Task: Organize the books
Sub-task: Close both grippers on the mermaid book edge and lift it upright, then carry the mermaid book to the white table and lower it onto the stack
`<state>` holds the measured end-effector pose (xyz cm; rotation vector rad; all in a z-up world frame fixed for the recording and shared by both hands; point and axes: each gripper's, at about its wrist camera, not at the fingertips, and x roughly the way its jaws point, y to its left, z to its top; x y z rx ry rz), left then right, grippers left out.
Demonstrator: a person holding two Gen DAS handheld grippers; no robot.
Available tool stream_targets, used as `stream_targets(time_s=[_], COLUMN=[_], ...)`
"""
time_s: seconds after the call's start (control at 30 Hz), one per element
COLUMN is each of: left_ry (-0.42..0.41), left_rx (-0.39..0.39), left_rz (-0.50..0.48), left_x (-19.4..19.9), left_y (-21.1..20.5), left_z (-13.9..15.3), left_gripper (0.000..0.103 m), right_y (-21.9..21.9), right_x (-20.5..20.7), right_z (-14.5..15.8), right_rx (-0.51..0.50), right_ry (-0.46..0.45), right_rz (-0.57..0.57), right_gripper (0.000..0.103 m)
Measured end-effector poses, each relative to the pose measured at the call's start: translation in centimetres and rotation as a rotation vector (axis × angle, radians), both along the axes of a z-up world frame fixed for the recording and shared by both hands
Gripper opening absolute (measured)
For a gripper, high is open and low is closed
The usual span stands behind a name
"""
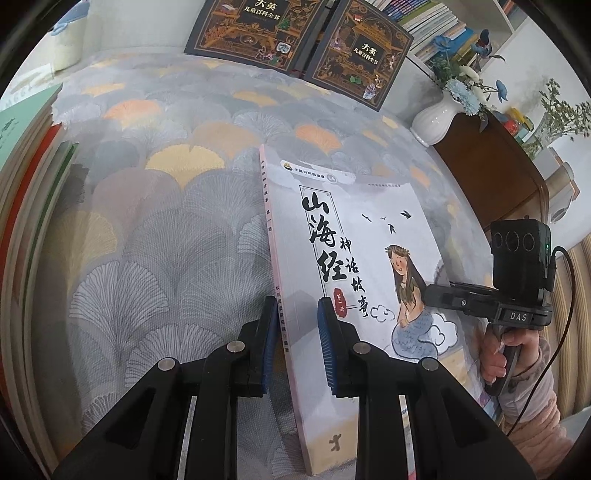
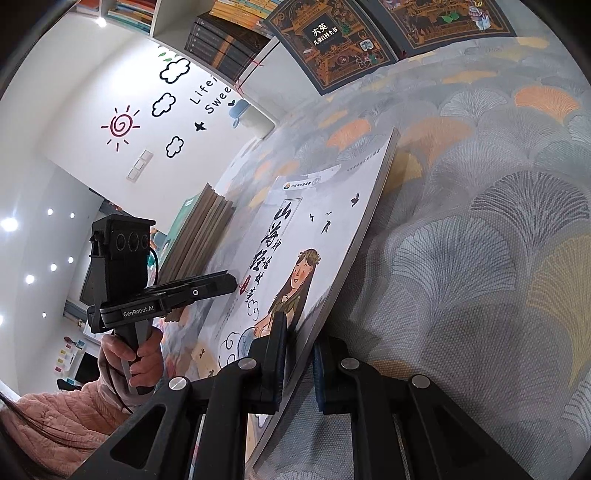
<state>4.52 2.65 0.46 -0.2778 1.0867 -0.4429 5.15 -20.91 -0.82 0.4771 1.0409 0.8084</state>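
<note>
A thin white paperback [image 1: 351,229] with a mermaid drawing and black brush lettering is held tilted over the patterned tablecloth [image 1: 147,221]. My left gripper [image 1: 297,310] is shut on its pink spine edge, blue pads pressing both faces. In the left wrist view, my right gripper [image 1: 430,295] reaches in from the right onto the cover's opposite side. The right wrist view shows the same paperback [image 2: 295,221], with my right gripper [image 2: 301,332] shut on its page edge near the bottom corner. My left gripper [image 2: 231,282] touches the far edge there, held by a hand in a pink sleeve.
Two dark ornate hardbacks [image 1: 258,33] [image 1: 362,62] lean at the back of the table. A stack of books [image 1: 29,166] lies at the left edge. A white vase of blue flowers [image 1: 437,118] stands by a wooden cabinet [image 1: 498,177]; bookshelves [image 1: 436,22] sit behind.
</note>
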Motion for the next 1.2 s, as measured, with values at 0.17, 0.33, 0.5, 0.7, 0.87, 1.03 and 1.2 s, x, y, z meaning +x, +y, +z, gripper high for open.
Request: stream_targets(time_s=[0.17, 0.33, 0.5, 0.7, 0.87, 1.03, 1.2], left_ry=[0.022, 0.037, 0.07, 0.079, 0.063, 0.027, -0.02], left_rx=[-0.005, 0.021, 0.009, 0.018, 0.011, 0.012, 0.003], left_rz=[0.028, 0.022, 0.017, -0.003, -0.02, -0.02, -0.023], left_x=[0.1, 0.3, 0.8, 0.9, 0.7, 0.4, 0.0], left_y=[0.0, -0.6, -0.7, -0.9, -1.0, -0.5, 0.5], left_z=[0.1, 0.4, 0.6, 1.0, 1.9, 3.2, 5.0], left_gripper=[0.022, 0.024, 0.025, 0.025, 0.025, 0.025, 0.025], right_y=[0.0, 0.5, 0.6, 1.6, 2.3, 3.1, 4.1], right_x=[0.0, 0.5, 1.0, 0.7, 0.4, -0.4, -1.3], right_z=[0.1, 0.6, 0.8, 2.2, 3.4, 4.8, 6.6], right_rx=[-0.008, -0.048, -0.059, -0.119, -0.153, -0.164, -0.19], right_ry=[0.016, 0.085, 0.129, 0.108, 0.08, 0.046, -0.01], right_rz=[-0.015, -0.027, -0.042, -0.028, -0.024, -0.015, -0.012], right_gripper=[0.011, 0.015, 0.017, 0.018, 0.018, 0.018, 0.018])
